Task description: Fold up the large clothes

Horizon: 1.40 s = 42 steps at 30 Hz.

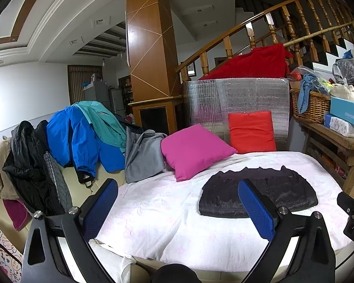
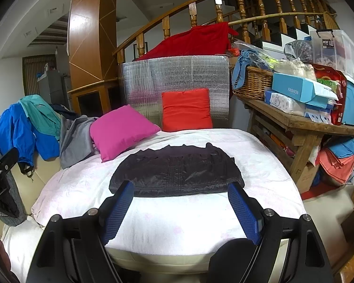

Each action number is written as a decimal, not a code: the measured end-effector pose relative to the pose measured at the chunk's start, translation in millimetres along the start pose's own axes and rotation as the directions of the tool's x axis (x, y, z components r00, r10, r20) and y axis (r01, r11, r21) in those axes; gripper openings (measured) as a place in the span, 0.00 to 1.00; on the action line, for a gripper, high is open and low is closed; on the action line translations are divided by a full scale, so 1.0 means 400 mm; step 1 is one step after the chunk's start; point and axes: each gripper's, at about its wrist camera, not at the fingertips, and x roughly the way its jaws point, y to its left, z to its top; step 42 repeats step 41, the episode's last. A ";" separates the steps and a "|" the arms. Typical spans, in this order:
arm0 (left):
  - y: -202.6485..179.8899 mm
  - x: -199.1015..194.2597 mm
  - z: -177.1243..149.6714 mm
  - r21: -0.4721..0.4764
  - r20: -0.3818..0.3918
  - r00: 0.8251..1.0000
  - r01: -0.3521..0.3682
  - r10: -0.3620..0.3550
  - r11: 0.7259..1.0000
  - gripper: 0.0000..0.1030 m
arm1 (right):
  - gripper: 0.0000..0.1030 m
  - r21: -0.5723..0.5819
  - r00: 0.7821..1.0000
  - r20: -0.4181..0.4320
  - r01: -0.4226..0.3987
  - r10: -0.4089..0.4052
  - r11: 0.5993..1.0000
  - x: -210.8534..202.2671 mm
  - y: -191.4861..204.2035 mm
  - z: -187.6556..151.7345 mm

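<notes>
A dark quilted garment (image 1: pixel 276 194) lies folded into a flat rectangle on the white sheet (image 1: pixel 158 214) of the bed; it also shows in the right wrist view (image 2: pixel 177 172). My left gripper (image 1: pixel 178 186) is open and empty, held above the sheet to the left of the garment. My right gripper (image 2: pixel 180 187) is open and empty, just in front of the garment's near edge. More clothes hang over the sofa back at left: a blue jacket (image 1: pixel 68 136), a teal shirt (image 1: pixel 101 120), a grey garment (image 1: pixel 141 155) and a black jacket (image 1: pixel 28 162).
A magenta pillow (image 1: pixel 193 151) and an orange-red pillow (image 1: pixel 251 132) lean at the bed's far side against a silver foil panel (image 1: pixel 236 96). A wooden table (image 2: pixel 302 127) with a wicker basket (image 2: pixel 252 85) and boxes stands right. Stairs rise behind.
</notes>
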 end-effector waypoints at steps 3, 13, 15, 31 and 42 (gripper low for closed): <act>-0.001 0.003 -0.002 -0.001 -0.003 1.000 0.000 0.000 1.000 0.98 | 0.82 0.000 1.000 -0.002 -0.001 0.001 1.000 0.003 -0.001 0.001; 0.001 0.029 -0.005 -0.004 -0.015 1.000 0.007 -0.007 1.000 0.98 | 0.82 -0.008 1.000 -0.017 0.004 -0.004 1.000 0.028 -0.013 0.008; -0.004 0.037 -0.003 -0.005 -0.017 1.000 0.010 -0.010 1.000 0.99 | 0.82 -0.008 1.000 -0.022 0.005 -0.005 1.000 0.037 -0.020 0.012; -0.067 0.145 0.004 -0.005 -0.072 0.997 0.030 -0.031 1.000 0.98 | 0.82 -0.027 0.997 -0.066 0.033 -0.035 0.999 0.143 -0.045 0.048; -0.135 0.288 0.007 -0.006 -0.149 0.982 0.115 -0.115 0.993 0.98 | 0.82 -0.004 0.992 -0.118 0.047 -0.047 0.999 0.292 -0.085 0.079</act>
